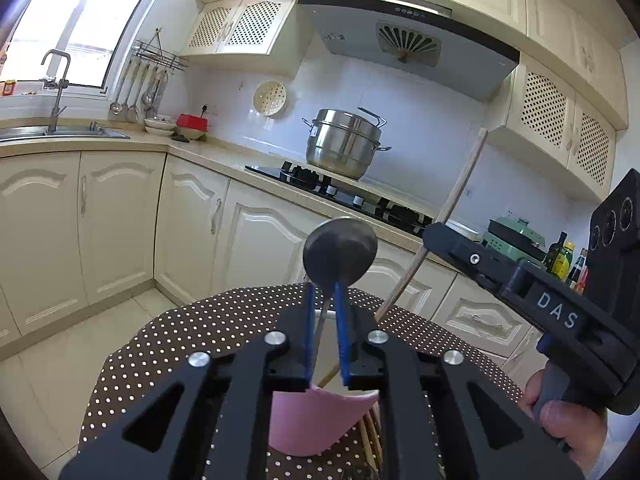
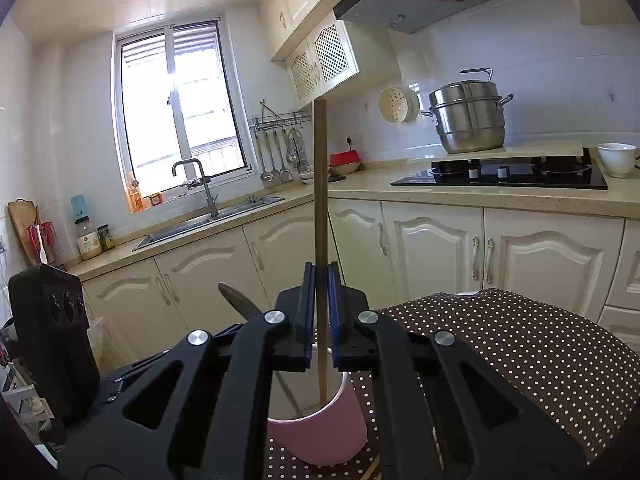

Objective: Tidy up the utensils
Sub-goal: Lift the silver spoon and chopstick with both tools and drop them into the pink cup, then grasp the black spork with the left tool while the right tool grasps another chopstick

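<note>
Here, pink cup (image 2: 320, 432), spoon (image 1: 340, 252) & chopstick (image 2: 320, 200) inside

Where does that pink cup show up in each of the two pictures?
Left wrist view: the pink cup sits at the bottom centre, just under the left hand-held gripper, partly hidden by it.
Right wrist view: the pink cup is again at the bottom centre, below the right hand-held gripper, its open rim showing.
Shared landmark: the steel steamer pot on the stove.
</note>
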The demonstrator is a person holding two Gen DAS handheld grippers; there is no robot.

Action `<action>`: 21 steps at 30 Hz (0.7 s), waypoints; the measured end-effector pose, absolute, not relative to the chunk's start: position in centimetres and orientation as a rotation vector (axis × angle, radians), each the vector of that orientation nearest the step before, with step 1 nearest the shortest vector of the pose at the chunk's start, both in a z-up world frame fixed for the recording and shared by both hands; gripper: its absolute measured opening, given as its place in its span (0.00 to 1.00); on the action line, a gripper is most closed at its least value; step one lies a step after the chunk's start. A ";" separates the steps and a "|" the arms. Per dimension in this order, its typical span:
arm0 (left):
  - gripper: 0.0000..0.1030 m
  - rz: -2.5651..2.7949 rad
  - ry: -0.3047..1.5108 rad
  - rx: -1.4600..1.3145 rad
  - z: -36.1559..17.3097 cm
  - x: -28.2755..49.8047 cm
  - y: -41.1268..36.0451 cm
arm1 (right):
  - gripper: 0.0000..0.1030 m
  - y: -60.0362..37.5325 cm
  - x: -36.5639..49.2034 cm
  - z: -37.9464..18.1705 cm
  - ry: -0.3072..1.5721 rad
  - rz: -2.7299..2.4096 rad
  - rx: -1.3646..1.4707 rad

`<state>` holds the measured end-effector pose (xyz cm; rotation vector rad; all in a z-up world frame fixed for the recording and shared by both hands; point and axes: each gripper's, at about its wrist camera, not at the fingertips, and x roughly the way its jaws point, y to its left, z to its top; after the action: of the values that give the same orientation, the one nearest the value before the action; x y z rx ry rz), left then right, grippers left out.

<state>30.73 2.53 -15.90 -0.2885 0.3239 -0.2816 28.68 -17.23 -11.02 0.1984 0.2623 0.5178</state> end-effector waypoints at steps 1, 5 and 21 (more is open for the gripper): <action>0.37 -0.279 0.326 -0.294 -15.8 30.4 2.7 | 0.07 -17.2 28.5 -11.0 0.264 0.516 0.198; 0.47 -0.265 0.345 -0.297 -15.5 29.2 3.0 | 0.07 -17.1 28.0 -11.2 0.285 0.509 0.192; 0.55 -0.262 0.589 -0.234 -16.1 25.9 2.7 | 0.56 -19.2 24.9 -10.7 0.344 0.442 0.226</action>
<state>25.95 2.69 -16.11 -0.2345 0.5886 -0.2619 24.86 -19.17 -10.67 0.2263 0.3439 0.4424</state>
